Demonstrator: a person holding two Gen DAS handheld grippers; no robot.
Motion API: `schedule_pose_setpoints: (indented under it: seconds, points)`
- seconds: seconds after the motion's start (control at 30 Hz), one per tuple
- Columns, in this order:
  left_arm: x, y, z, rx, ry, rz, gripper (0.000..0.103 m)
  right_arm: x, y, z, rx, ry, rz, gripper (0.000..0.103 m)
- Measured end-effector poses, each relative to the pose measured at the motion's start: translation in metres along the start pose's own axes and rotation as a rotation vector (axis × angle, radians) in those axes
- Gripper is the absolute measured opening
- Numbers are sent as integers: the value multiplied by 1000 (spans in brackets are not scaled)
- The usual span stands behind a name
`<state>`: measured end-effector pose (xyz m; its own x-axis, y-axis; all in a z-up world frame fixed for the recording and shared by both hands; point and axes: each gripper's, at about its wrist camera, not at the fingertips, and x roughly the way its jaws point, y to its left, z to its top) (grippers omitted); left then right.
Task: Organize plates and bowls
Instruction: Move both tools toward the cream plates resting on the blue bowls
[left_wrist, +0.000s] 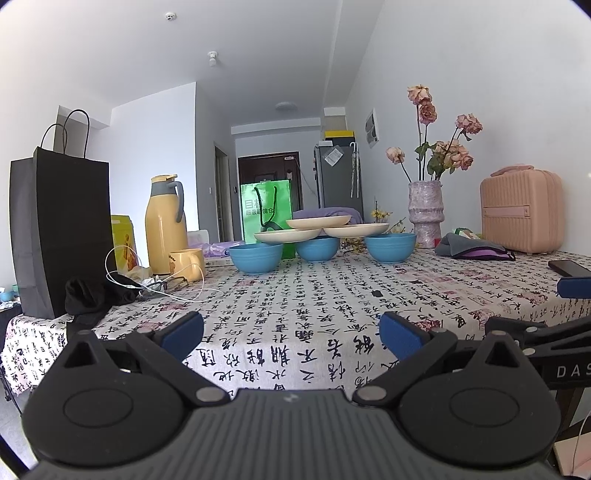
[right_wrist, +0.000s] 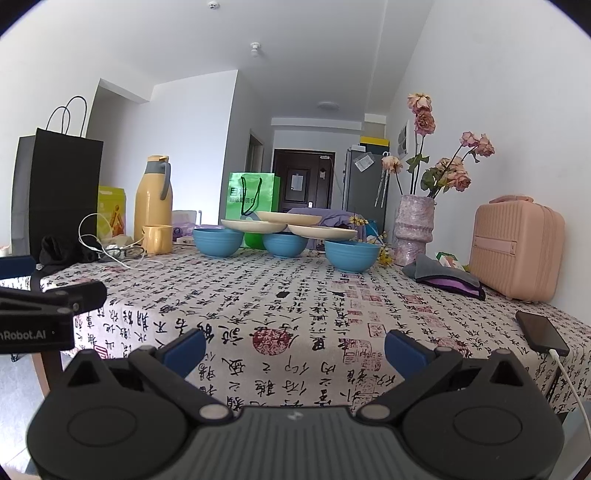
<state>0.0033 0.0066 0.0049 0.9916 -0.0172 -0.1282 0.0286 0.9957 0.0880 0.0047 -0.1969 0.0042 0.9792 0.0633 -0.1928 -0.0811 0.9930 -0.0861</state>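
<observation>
— How far along is the tidying looking?

— It is looking like nothing is sorted yet. Three blue bowls (left_wrist: 254, 257) are sitting in a row toward the far edge of the tabletop (left_wrist: 332, 317), and three cream plates (left_wrist: 318, 221) are balancing on top of them, one plate resting across the other two.

— Are the claws holding anything?

— No. The left claw (left_wrist: 291, 334) is hanging at the near edge with its jaws spread wide and nothing between them. The right claw (right_wrist: 295, 341) is doing the same, wide open and empty.

— So what is left?

— By my reckoning, everything: the plates are waiting to be lifted off and stacked, then the bowls nested. Both claws are sitting well apart from the dishes.
</observation>
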Motion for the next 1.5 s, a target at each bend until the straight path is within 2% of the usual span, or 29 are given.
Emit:
schedule_pose_setpoints:
  seconds: [0.5, 0.9, 1.3, 1.5]
  points:
    - [12, 4, 6, -26, 26, -2, 103, 2, -1, 2, 2, -9, -2, 103]
    - [44, 4, 28, -50, 25, 10, 103, 30, -12, 30, 2, -64, -40, 103]
    - [77, -3, 44, -39, 43, 8, 103, 61, -23, 41, 28, -34, -51, 103]
    - [89, -8, 51, -27, 50, -10, 103, 73, -39, 46, 128, -23, -48, 103]
